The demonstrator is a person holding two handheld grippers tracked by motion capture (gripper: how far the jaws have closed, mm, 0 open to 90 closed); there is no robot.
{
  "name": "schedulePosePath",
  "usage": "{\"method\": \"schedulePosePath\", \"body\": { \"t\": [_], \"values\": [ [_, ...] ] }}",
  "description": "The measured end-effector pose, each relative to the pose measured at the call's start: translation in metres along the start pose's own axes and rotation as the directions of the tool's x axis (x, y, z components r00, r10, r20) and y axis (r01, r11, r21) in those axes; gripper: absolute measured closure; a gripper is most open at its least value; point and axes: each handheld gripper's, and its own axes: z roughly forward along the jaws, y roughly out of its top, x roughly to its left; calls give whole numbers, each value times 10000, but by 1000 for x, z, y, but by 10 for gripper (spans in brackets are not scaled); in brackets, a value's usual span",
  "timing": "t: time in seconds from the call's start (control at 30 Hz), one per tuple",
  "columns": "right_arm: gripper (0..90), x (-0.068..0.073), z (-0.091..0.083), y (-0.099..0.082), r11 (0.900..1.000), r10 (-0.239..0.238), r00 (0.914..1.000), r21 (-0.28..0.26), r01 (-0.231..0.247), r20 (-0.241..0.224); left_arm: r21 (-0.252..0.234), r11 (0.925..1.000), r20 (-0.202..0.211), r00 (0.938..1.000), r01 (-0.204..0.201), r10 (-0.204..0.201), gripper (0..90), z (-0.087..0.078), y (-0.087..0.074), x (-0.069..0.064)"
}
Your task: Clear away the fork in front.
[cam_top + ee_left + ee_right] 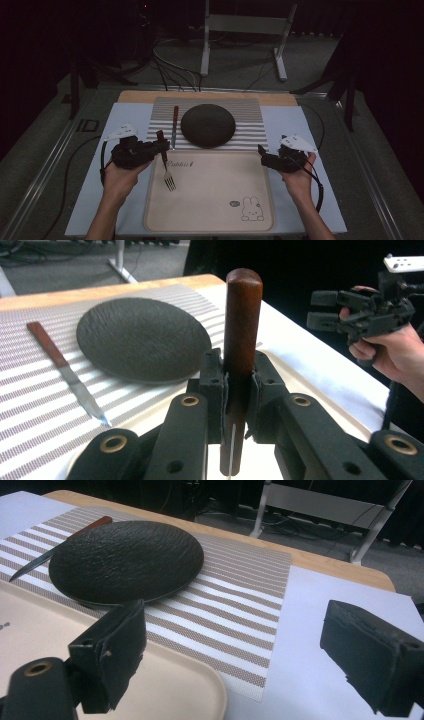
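I am working two hand-held claws over a worktop covered in pale sheeting, seen from above. My left claw, at centre left of the high view, is clamped on the reddish-brown wooden handle of a steel fork; the tines hang down and forward over the upper left corner of a beige plastic tray with a rabbit drawing. In the left claw view the fork handle stands upright between the two black pads, gripped low on the wood, which I judge keeps the tines steady for laying the fork beside the plate. My right claw, at centre right of the high view, has its jaws standing well apart with nothing between them, hovering at the tray's upper right edge, probably waiting its turn. Beyond the tray lies a brown-and-white striped placemat, and on it a round dark textured plate in the middle. A table knife with a matching reddish-brown handle lies just left of the plate, blade toward me, apparently part of a place setting the fork would complete.
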Motion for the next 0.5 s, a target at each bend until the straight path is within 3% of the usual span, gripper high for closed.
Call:
{"method": "schedulePosePath", "body": {
  "t": [0.27, 0.5],
  "values": [
    [113, -2, -1, -4, 10000, 36, 10000, 80, -37, 70, 527, 9967, 321, 9975, 612, -629, 805, -9, -12, 5],
    [113, -1, 1, -8, 9998, -43, 10000, 196, 42, 53, 1286, 9838, 501, 9899, 1253, -1326, 803, -1, -28, 13]
  ]
}}
